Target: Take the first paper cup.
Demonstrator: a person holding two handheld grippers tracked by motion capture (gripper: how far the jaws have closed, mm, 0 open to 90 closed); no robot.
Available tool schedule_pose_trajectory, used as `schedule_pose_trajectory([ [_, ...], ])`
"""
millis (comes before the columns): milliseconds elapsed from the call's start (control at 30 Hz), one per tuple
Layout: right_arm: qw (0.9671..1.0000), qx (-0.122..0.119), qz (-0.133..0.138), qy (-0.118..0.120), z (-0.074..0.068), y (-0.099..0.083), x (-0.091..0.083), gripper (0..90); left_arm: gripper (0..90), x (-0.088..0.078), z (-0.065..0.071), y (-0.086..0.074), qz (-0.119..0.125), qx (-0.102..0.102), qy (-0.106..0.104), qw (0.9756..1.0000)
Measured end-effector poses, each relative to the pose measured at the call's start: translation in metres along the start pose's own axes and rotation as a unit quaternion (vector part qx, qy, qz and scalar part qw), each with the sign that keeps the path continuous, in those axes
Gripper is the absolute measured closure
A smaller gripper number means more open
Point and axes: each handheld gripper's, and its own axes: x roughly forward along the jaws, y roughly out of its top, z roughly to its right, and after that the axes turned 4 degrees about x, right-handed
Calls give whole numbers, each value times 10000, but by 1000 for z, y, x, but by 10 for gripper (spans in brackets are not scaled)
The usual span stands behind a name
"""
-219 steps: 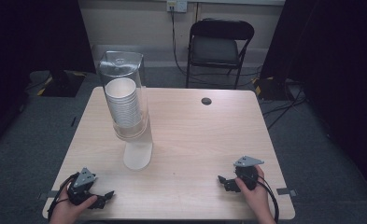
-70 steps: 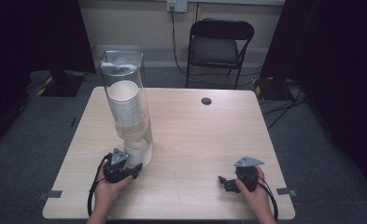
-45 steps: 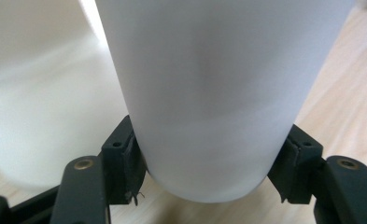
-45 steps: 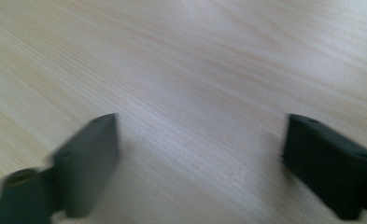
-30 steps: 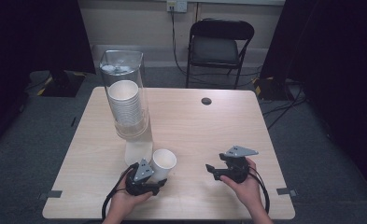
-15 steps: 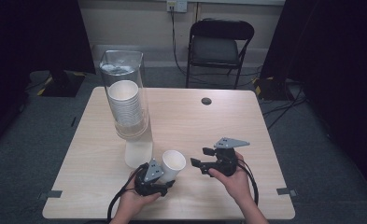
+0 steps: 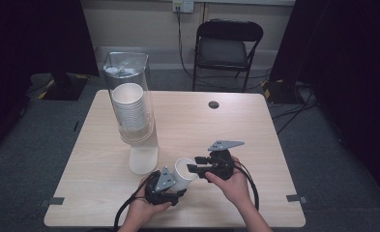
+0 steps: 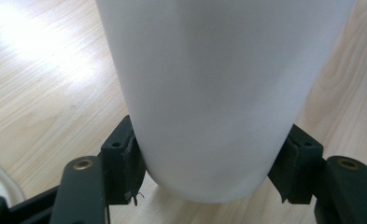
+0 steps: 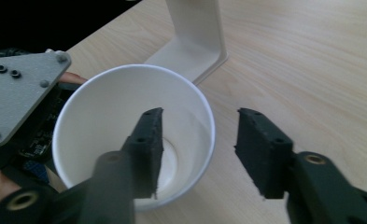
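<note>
- High view: I see the paper cup (image 7: 183,173) tipped on its side near the front edge of the table (image 7: 236,121), mouth pointing to about 2 o'clock. The left gripper (image 7: 170,186) is clamped on the cup's lower body. The right gripper (image 7: 193,168) meets the rim from 3 o'clock. The dispenser (image 7: 132,116), with its stack of cups, stands at 10 o'clock from the held cup, well apart from it. A black cable hole (image 7: 213,104) lies at 12 o'clock.
- Left gripper view: I note the paper cup (image 8: 218,93) rising from between my own jaws, both pads pressed on the wall just above the base. The wall looks smooth and white, likely slippery. I judge the base the stiffest place to hold, since the bottom disc braces it.
- Right gripper view: I look straight into the paper cup (image 9: 125,135), which is empty. One jaw of the right gripper (image 9: 197,144) stands inside the mouth, the other outside at 3 o'clock, the rim wall between them. The jaws have just been closing, yet the pads stand apart and do not press. The dispenser foot (image 9: 195,32) is at 12 o'clock.
- Handling: I rate the cup very light, thin-walled and easily crushed. The rolled rim gives some stiffness, so I would pinch it there gently.
</note>
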Motion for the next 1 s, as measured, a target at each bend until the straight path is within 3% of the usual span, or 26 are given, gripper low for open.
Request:
schedule_pose_trajectory([
  [67,10000,34,-34,31,0,0,1,598,362,0,0,0,20,0,18,10000],
  [100,9998,140,-154,69,-1,0,4,692,361,-1,-1,0,32,-3,30,10000],
  [133,9997,133,-173,62,-2,1,5,722,361,-1,-1,0,32,-3,30,10000],
  [233,9996,175,-208,3,-3,1,6,759,357,0,-2,-1,7,-33,38,10000],
  [267,9990,303,-327,20,-2,4,6,805,356,1,-1,-1,13,-20,51,10000],
  [533,9974,582,-427,46,3,7,4,851,349,3,0,-1,88,-56,68,9999],
  [600,9973,668,-317,39,6,7,1,859,271,2,-2,-2,54,-166,94,9998],
  [733,9961,861,-171,66,15,9,-7,859,236,0,-7,-7,-66,-337,51,9994],
  [1000,9933,995,-138,-564,43,12,-28,858,222,-18,-23,-20,-219,-568,94,9981],
])
